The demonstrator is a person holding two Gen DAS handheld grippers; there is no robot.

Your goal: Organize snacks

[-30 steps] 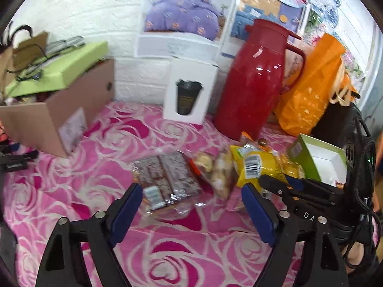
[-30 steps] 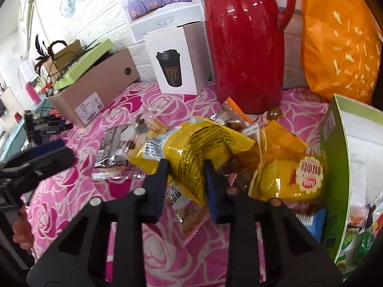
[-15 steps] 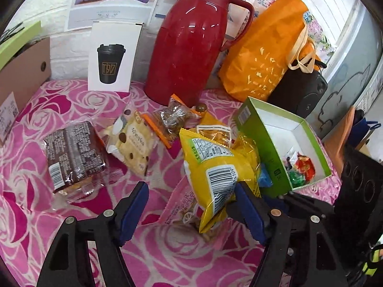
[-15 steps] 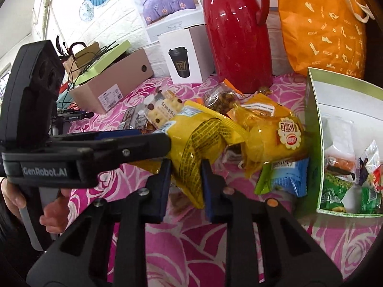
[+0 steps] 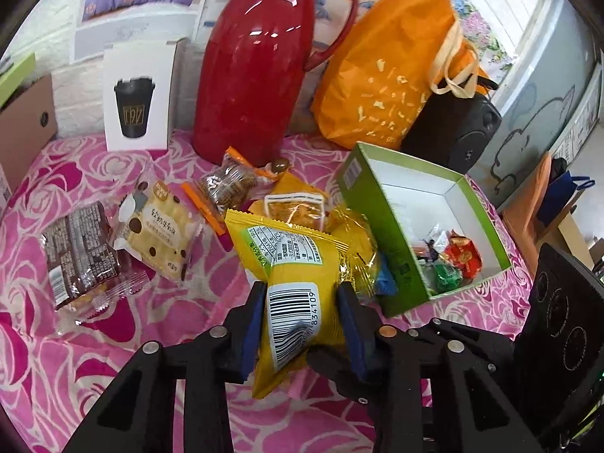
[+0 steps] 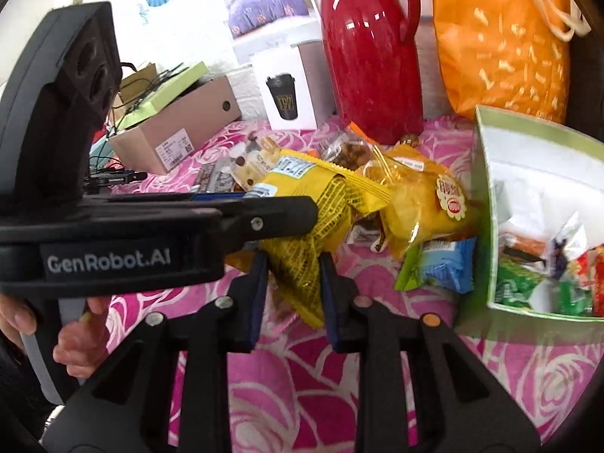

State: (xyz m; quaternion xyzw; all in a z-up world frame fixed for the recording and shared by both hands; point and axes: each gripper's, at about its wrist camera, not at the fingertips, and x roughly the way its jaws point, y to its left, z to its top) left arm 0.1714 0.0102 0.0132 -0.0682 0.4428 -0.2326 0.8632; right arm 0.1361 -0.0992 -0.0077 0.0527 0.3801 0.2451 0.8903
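A yellow snack bag (image 5: pixel 298 264) hangs above the pink rose cloth, held from two sides. My right gripper (image 6: pixel 293 264) is shut on its lower end (image 6: pixel 313 226). My left gripper (image 5: pixel 302 294) has the bag's barcode end between its blue pads; its jaws are closing and both pads press the bag. One left finger (image 6: pixel 287 219) crosses the right wrist view. To the right stands an open green box (image 5: pixel 396 256) with several wrapped candies inside. More snacks lie on the cloth: a brown pack (image 5: pixel 79 249), a cream dotted pack (image 5: pixel 162 234) and a yellow chips pack (image 6: pixel 426 207).
A red jug (image 5: pixel 256 75), an orange bag (image 5: pixel 385 75) and a white cup box (image 5: pixel 139 98) stand at the back. A cardboard box (image 6: pixel 177 132) is at the far left, a black speaker (image 5: pixel 453 132) behind the green box. A person's hand (image 6: pixel 75 339) holds the left gripper.
My left gripper swung right from the brown pack to the yellow bag and its jaws narrowed around it. The right gripper carried the bag nearer the green box, still shut.
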